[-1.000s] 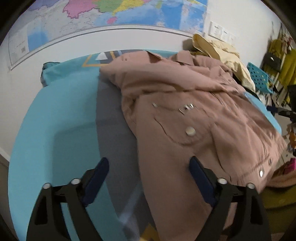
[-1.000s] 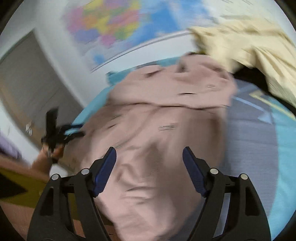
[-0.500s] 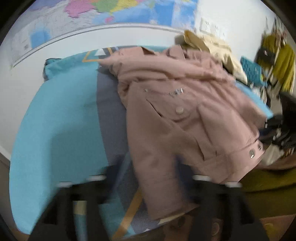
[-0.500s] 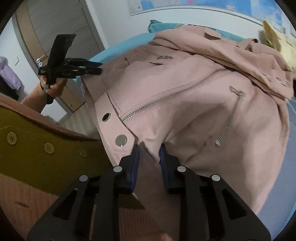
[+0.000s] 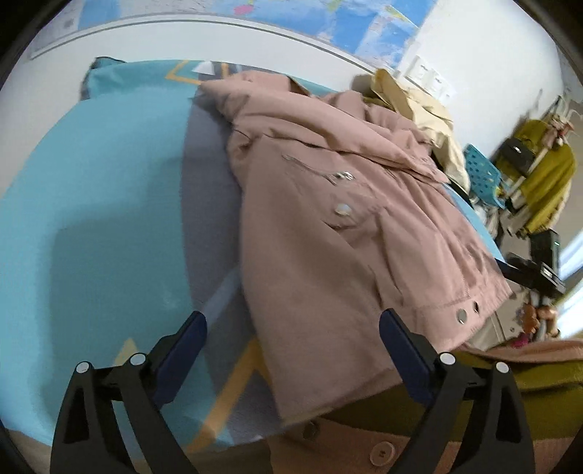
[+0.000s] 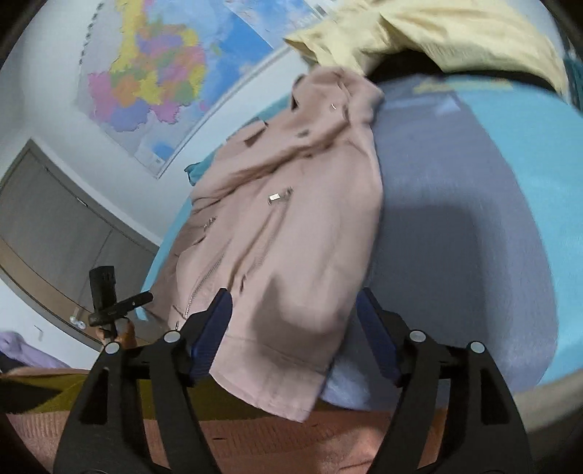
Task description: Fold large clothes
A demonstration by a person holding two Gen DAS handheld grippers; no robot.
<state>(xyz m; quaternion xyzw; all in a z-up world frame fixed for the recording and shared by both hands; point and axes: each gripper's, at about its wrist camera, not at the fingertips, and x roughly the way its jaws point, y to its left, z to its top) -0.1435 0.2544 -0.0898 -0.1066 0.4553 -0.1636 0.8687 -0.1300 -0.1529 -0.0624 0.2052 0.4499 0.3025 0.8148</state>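
The pink jacket (image 5: pixel 328 233) now lies spread front-up across the bed (image 5: pixel 109 204), its hem draped over the near edge and its collar toward the wall. Half a second ago the right claw (image 6: pixel 293 328) was pinched on the hem by the snaps; now its jaws are opening, and the cloth between them is not pressed. The left claw (image 5: pixel 291 350) has also widened over the last second and its jaws are opening above the jacket's lower edge, holding nothing. Both releases suggest the garment has just been laid out and the first fold is yet to begin.

The bed wears a turquoise and grey sheet with yellow lines. A cream garment (image 6: pixel 437 32) is heaped beyond the collar. A coloured wall map (image 6: pixel 153 80) hangs behind, with wardrobe doors (image 6: pixel 51 233) to one side.
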